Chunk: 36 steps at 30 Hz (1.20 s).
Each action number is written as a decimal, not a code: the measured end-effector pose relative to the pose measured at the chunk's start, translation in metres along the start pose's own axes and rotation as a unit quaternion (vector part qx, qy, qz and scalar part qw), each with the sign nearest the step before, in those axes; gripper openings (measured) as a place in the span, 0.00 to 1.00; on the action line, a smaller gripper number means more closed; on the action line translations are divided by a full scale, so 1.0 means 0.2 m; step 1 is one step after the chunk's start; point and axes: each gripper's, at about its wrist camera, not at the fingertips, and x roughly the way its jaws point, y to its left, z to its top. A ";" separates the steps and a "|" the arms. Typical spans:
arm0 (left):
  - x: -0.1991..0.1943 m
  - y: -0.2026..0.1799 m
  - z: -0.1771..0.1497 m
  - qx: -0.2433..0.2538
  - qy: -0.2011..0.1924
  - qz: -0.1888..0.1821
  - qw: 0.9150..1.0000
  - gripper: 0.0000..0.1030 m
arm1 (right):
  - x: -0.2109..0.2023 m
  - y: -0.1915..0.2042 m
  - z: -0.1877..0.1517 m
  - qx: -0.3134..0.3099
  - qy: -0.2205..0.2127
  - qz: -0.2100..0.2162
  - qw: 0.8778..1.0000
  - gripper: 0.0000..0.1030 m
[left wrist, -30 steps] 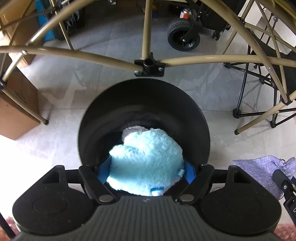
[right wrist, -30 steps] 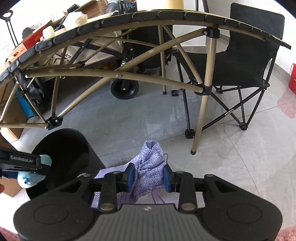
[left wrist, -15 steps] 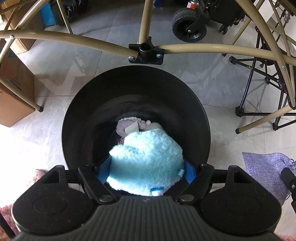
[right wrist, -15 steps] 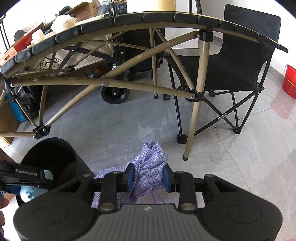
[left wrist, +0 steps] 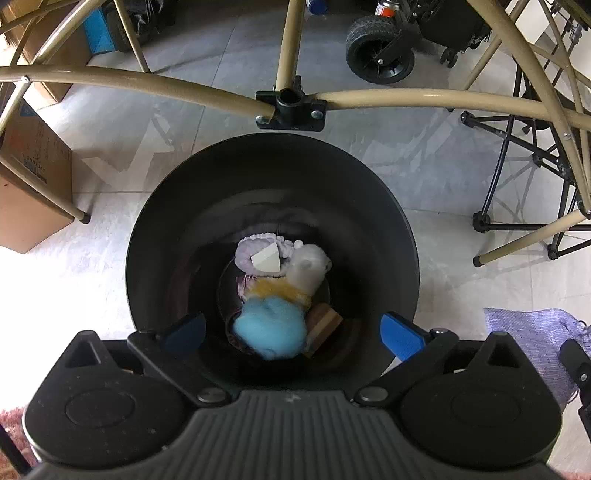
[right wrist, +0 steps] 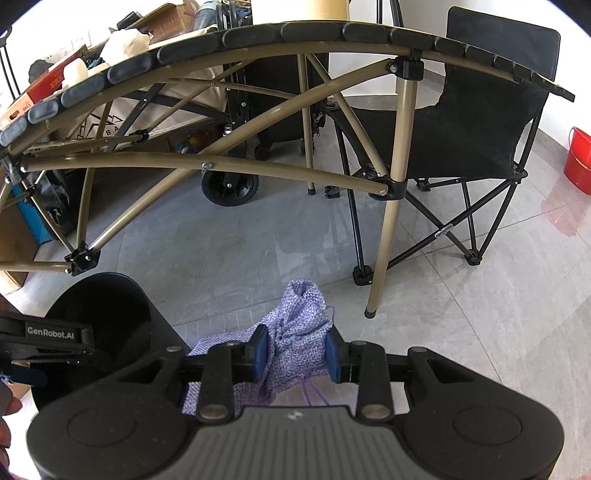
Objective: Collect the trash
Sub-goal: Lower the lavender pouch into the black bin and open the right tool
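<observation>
Blue fluffy piece (left wrist: 269,332): is lying inside the black bin (left wrist: 402,236) among other scraps.
Left gripper (left wrist: 291,330): is being held above, jaws spread, empty.
Right gripper (right wrist: 294,354): jaws are being kept clamped on purple knit cloth (right wrist: 295,332).
Next: cloth likely needs carrying over bin.

Setting: an indoor storage or utility area of a home, used for camping and household gear.

Evidence:
- Floor (right wrist: 221,258): large glossy grey tiles with visible grout lines, indoors.
- Folding camp bench frame (right wrist: 397,192): tan metal tubes with black plastic joints, and a slatted roll-up top (right wrist: 314,31).
- Folding camp chair (right wrist: 491,122): black fabric on a crossed black frame.
- Wheeled cart (left wrist: 380,55): black rubber tyre, parked behind the frame.
- Cardboard boxes (left wrist: 29,184): stacked along the left side, some open and filled with loose items.
- Red bucket (right wrist: 580,162): at the right edge.
- Black round bin (left wrist: 273,184): stands on the tiles, holding discarded soft items.
</observation>
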 end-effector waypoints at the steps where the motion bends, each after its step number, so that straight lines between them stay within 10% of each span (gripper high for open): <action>1: 0.00 0.00 0.00 0.000 0.000 0.000 1.000 1.00 | 0.00 0.00 0.00 0.000 0.000 0.000 1.000 0.30; 36: -0.23 0.20 -0.08 0.018 -0.056 -0.006 0.998 1.00 | -0.12 0.20 0.03 -0.032 -0.035 0.028 0.998 0.30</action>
